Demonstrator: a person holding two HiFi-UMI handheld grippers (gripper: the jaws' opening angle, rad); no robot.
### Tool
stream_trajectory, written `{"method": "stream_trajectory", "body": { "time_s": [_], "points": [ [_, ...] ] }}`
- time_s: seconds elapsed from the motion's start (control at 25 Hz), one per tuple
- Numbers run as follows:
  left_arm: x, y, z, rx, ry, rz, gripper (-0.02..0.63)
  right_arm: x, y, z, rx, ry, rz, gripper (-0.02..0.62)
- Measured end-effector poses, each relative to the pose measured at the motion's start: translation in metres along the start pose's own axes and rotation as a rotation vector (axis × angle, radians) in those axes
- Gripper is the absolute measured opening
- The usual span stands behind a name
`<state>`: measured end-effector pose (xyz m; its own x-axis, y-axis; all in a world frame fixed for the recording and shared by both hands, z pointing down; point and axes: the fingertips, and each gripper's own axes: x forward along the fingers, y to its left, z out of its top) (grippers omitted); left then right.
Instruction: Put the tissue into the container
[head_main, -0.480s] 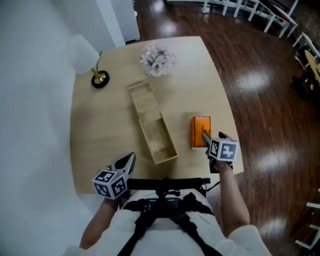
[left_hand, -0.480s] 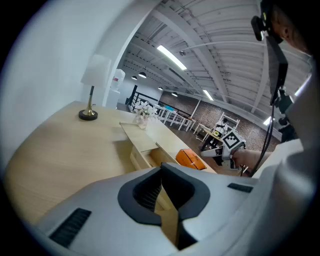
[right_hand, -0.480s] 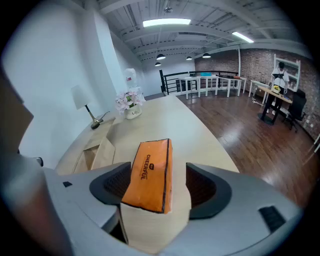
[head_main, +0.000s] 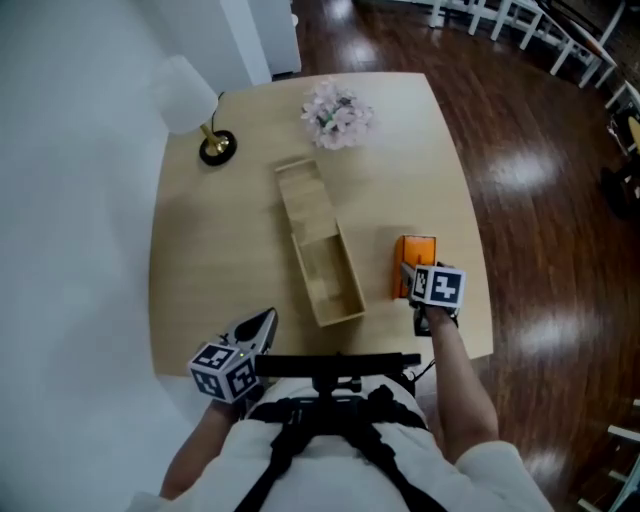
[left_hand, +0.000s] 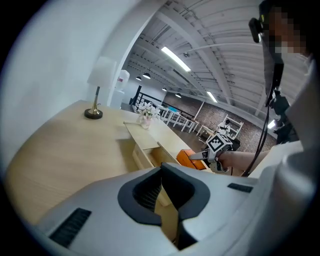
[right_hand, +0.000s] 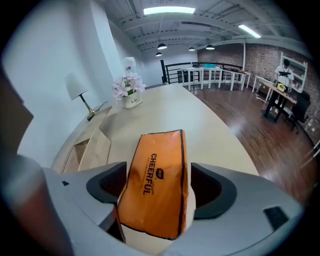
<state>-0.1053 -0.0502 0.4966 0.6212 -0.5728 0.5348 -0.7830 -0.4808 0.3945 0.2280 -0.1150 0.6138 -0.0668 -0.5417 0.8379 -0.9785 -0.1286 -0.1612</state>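
The right gripper (head_main: 408, 270) is pointing steeply down at the counter (head_main: 215, 250), with its jaws standing spread wide on either side of the orange tissue (head_main: 418, 249). The pads are not pressing it. The tissue is lying flat near the counter's right edge, outside the long wooden container (head_main: 303, 195) and to its right. The left gripper (head_main: 266, 320) is hanging at the counter's near edge, its jaws resting together and holding nothing.
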Motion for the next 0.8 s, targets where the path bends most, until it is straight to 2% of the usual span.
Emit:
{"method": "stream_trajectory", "body": {
  "time_s": [0.44, 0.64, 0.8],
  "points": [
    [0.002, -0.007, -0.001, -0.005, 0.008, 0.005, -0.005, 0.015, 0.001, -0.008, 0.029, 0.012, 0.055, 0.393],
    [0.001, -0.008, -0.002, -0.009, 0.007, 0.001, -0.005, 0.008, -0.002, -0.007, 0.052, -0.004, 0.075, 0.328],
    [0.0, -0.008, -0.002, -0.009, 0.003, -0.001, -0.005, -0.002, -0.001, -0.004, 0.045, -0.028, 0.078, 0.313]
  ]
}}
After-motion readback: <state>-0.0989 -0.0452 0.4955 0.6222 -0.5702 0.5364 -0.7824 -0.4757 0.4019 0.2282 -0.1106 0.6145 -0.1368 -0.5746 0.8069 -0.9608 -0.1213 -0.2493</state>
